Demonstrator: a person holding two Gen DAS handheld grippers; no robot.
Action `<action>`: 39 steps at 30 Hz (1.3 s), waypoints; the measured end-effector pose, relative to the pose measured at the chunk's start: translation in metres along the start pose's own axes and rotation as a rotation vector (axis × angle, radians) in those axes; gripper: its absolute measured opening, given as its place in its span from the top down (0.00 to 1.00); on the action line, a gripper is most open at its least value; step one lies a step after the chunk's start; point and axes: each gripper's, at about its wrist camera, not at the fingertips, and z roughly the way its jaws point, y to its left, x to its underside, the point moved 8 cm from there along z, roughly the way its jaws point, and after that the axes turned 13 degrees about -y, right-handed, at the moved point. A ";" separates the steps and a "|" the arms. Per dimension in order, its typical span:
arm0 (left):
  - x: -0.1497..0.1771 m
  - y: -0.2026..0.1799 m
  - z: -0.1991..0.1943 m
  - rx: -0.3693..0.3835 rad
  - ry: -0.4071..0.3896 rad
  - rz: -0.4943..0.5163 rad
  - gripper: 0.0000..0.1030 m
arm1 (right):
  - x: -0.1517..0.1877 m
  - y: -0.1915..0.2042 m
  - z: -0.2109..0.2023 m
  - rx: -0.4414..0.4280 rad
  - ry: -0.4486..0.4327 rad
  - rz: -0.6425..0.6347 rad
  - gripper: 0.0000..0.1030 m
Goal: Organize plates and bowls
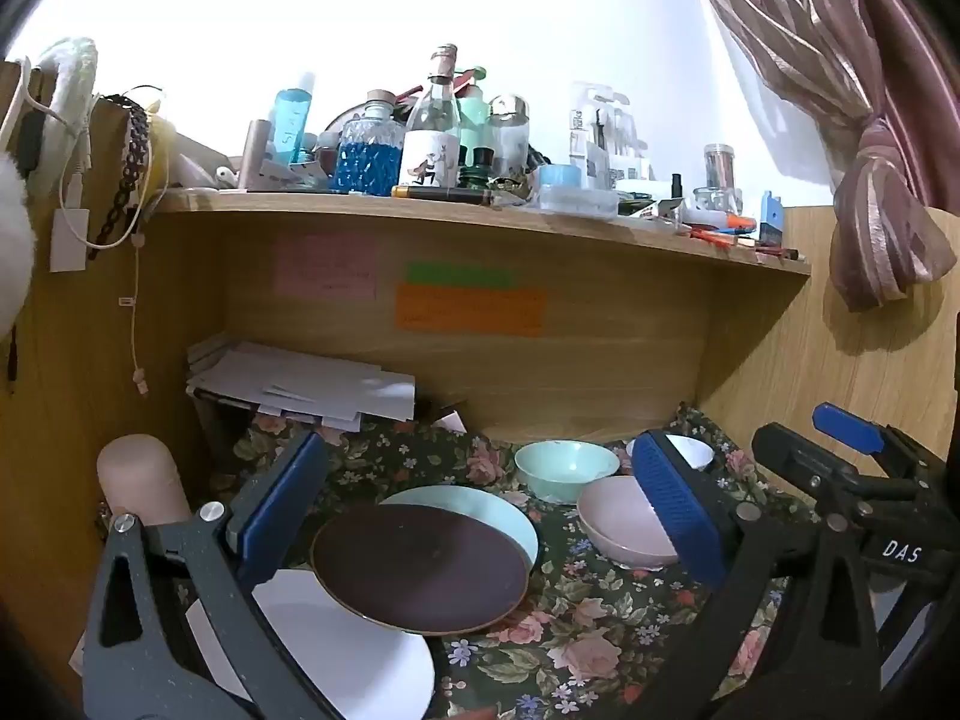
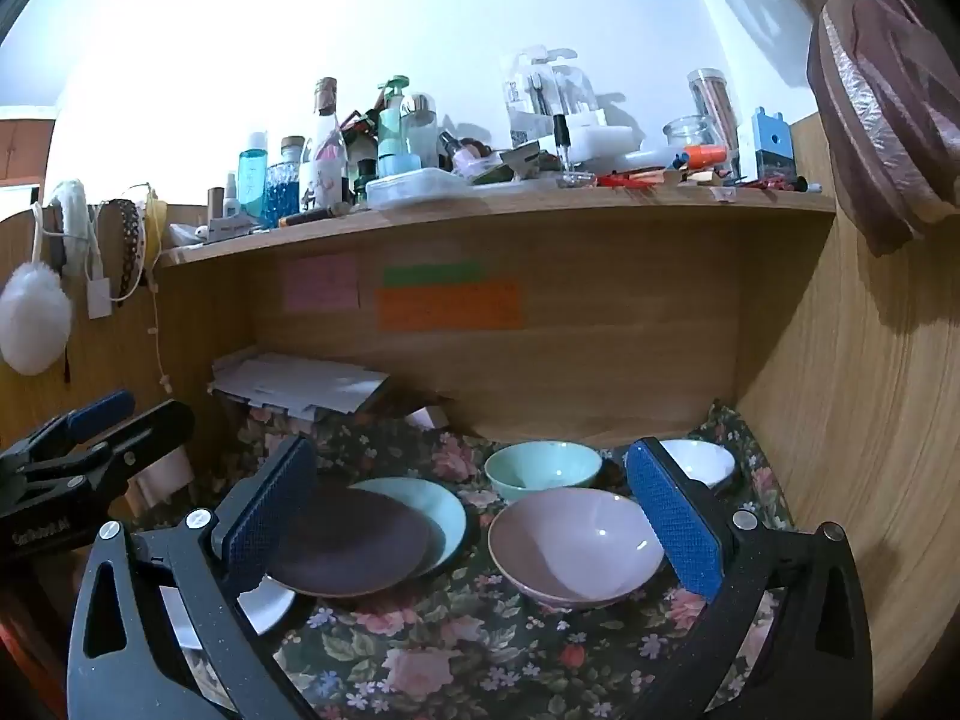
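A dark brown plate [image 1: 420,567] overlaps a light teal plate [image 1: 510,519] and a white plate [image 1: 354,654] on the floral cloth. A teal bowl [image 1: 564,468], a pink bowl [image 1: 624,519] and a white bowl [image 1: 696,450] stand to the right. My left gripper [image 1: 480,516] is open and empty, above the brown plate. In the right wrist view my right gripper [image 2: 474,528] is open and empty, above the pink bowl [image 2: 576,546], with the brown plate [image 2: 348,546], teal plate [image 2: 432,510], teal bowl [image 2: 543,468] and white bowl [image 2: 702,459] around it.
A wooden shelf [image 1: 480,210] crowded with bottles and jars overhangs the nook. A pile of papers [image 1: 300,384] lies at the back left. A wooden side wall [image 2: 852,420] closes the right. The floral cloth [image 2: 468,660] covers the desk.
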 end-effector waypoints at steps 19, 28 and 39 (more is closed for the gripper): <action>-0.006 -0.003 -0.005 -0.002 -0.031 -0.003 0.00 | -0.008 0.008 -0.007 -0.009 -0.054 -0.024 0.00; -0.006 -0.005 -0.004 -0.005 -0.035 0.002 0.00 | -0.008 0.012 -0.008 -0.014 -0.057 -0.027 0.00; -0.005 -0.006 -0.003 -0.005 -0.039 0.000 0.00 | -0.009 0.013 -0.009 -0.003 -0.062 -0.028 0.00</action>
